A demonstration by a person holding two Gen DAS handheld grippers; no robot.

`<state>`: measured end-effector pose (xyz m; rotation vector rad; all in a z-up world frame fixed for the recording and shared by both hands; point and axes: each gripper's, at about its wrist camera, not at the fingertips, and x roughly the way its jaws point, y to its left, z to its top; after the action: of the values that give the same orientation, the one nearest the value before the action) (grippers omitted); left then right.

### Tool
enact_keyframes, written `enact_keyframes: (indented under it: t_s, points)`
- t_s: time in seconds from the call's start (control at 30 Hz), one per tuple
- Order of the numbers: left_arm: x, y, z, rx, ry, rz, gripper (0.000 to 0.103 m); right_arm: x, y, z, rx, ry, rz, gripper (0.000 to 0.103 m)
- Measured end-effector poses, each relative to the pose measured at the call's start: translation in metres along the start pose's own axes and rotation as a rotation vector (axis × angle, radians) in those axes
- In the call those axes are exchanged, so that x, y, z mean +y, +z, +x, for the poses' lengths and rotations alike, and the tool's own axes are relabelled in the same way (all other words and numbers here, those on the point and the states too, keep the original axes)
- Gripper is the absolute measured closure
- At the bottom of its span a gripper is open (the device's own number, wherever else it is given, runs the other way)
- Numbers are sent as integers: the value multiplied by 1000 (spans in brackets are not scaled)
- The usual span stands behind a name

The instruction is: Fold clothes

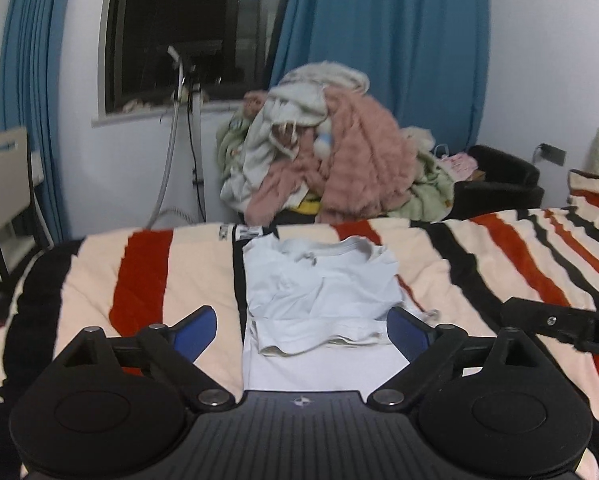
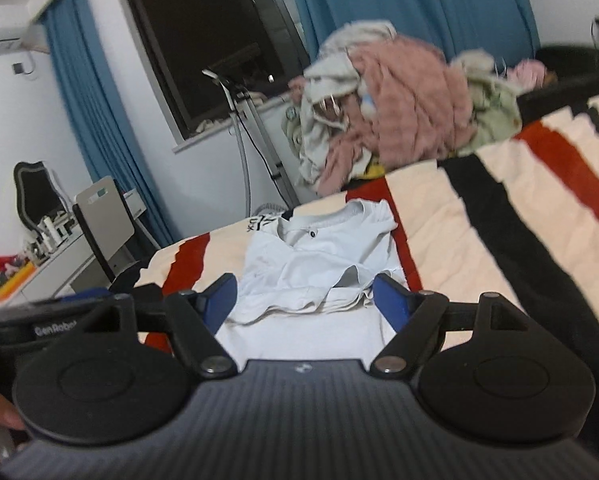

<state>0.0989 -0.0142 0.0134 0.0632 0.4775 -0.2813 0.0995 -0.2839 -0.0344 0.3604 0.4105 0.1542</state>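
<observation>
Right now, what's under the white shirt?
The white shirt lies on the striped blanket. A black-and-white printed bit peeks out at its far edge. Whatever else lies beneath is covered.

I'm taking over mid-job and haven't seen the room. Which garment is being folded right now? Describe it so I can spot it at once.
Find the bed with the striped blanket in cream, red and black. At its near end, straight ahead of both open grippers, lies a white T-shirt, partly folded, collar at the far end. Unlike the heap of pink and green laundry behind the bed, it is plain white and lies flat and alone.
</observation>
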Motion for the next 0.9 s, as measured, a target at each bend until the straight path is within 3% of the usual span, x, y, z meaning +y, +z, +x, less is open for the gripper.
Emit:
enact_keyframes:
  t_s: [0.17,0.27,0.63,0.8,0.9]
  points:
    - [1,-34,-52,-74,-20,-43,7,8,-28,-41,-40,-32,-32,26]
    - [9,-55,-64,-87,-18,-67,7,9,-43,-50,-33,-32,-21,26]
    - [18,-82,-49,-6,-31,-49,7,22,-57,-40,-26,-96,-61,26]
    - [27,-87,-34,82,-70,-142,7,20,-58,-37,-17,-115,-47,26]
    - [38,-94,-19,178,-128,-252,7,10,-61,-30,52,-110,40,26]
